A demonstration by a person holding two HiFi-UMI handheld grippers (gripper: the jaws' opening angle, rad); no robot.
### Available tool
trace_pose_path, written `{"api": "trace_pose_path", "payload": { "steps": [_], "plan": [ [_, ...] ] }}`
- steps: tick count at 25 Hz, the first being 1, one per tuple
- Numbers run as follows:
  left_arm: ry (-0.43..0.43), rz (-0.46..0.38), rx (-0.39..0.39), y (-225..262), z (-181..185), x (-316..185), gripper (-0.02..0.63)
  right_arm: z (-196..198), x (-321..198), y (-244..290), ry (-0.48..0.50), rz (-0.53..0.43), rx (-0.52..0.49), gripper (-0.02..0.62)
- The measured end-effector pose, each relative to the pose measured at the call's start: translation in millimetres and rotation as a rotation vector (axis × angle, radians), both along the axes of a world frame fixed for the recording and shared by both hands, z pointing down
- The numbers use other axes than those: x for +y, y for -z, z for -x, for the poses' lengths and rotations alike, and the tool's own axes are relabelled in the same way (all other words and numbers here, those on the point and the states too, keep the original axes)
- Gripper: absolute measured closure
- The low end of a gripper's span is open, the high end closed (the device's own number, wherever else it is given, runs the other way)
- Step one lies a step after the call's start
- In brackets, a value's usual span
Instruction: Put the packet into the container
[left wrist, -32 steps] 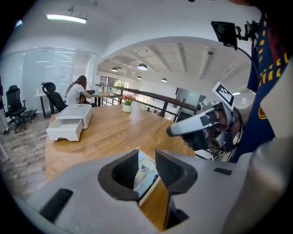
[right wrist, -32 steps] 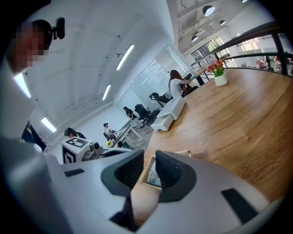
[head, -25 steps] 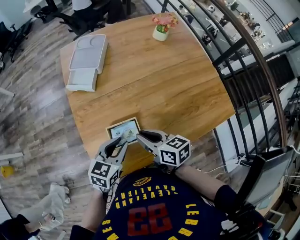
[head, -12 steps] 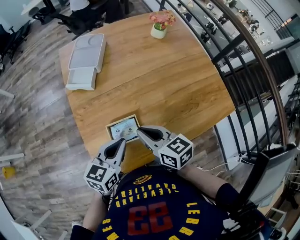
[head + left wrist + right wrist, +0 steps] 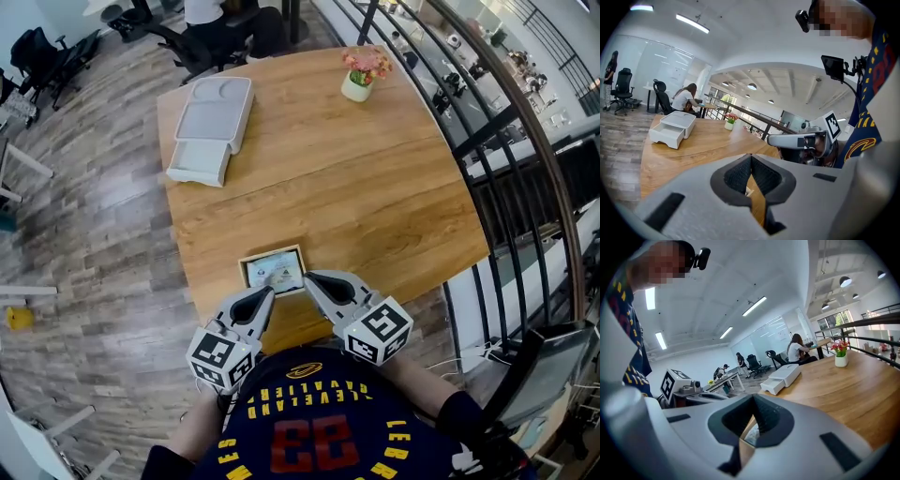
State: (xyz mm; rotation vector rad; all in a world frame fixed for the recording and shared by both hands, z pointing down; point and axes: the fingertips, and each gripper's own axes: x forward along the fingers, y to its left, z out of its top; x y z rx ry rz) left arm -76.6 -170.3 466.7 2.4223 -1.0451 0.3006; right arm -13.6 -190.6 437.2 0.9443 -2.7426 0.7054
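Note:
The packet (image 5: 275,270), a flat light card with a pale picture, lies on the wooden table (image 5: 375,187) near its front edge. The white container (image 5: 208,131), with its drawer pulled open, stands at the far left corner and also shows in the left gripper view (image 5: 672,127) and the right gripper view (image 5: 782,377). My left gripper (image 5: 270,292) hangs just in front of the packet's left corner, shut and holding nothing (image 5: 750,157). My right gripper (image 5: 307,277) sits at the packet's right corner, also shut and holding nothing (image 5: 753,397). A strip of the packet (image 5: 752,434) shows below its jaws.
A small pot of pink flowers (image 5: 357,84) stands at the far right of the table. A black railing (image 5: 487,141) runs along the table's right side. People sit at desks with office chairs (image 5: 202,37) beyond the table. Wood-pattern floor (image 5: 84,244) lies to the left.
The left gripper's jaws have gone from open to shut with nothing between them. Both grippers have risen slightly. The packet has stayed on the table.

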Motion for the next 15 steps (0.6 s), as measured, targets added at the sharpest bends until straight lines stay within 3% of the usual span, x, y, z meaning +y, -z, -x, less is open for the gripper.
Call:
{"api": "trace_pose_path", "payload": {
  "steps": [15],
  "plan": [
    [-0.015, 0.006, -0.090, -21.3, 11.3, -14.1, 0.597, -4.4, -3.0, 4.7, -0.015, -0.010, 0.013, 0.583]
  ]
}}
